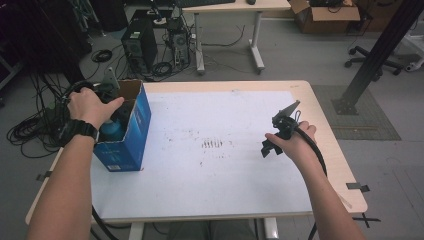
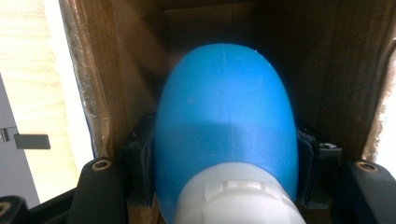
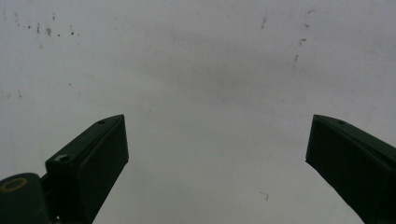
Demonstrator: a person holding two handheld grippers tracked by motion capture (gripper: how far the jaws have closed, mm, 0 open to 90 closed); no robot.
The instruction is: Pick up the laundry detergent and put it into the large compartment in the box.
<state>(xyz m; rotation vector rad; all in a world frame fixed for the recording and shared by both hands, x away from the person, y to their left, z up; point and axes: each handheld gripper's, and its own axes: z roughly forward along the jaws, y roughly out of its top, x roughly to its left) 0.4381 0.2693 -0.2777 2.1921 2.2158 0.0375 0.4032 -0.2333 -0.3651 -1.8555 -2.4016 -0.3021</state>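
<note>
In the left gripper view, the left gripper [image 2: 226, 158] is clamping a blue bottle [image 2: 226, 121], its black jaws pressing against both sides of the body just above the white cap [image 2: 233, 198]. The bottle is sitting inside the box [image 2: 116, 84], with brown cardboard walls rising on either side and behind it. In the high view, the left hand [image 1: 90, 107] is reaching over the open top of that blue box [image 1: 125, 145], which is standing upright near the left edge of the table [image 1: 320, 100], and the bottle [image 1: 112, 131] is showing just below the hand, inside the box.

Across the table, well apart from the box, the right hand [image 1: 295, 142] is holding the right gripper [image 1: 280, 127] above the white sheet [image 1: 215, 170]. In the right gripper view, the right gripper [image 3: 217, 158] is hanging with its jaws spread wide and nothing between them, pointing at the smudged white surface [image 3: 210, 60].

Beyond the table, computer towers [image 1: 140, 45] and cables are lying on the floor.
</note>
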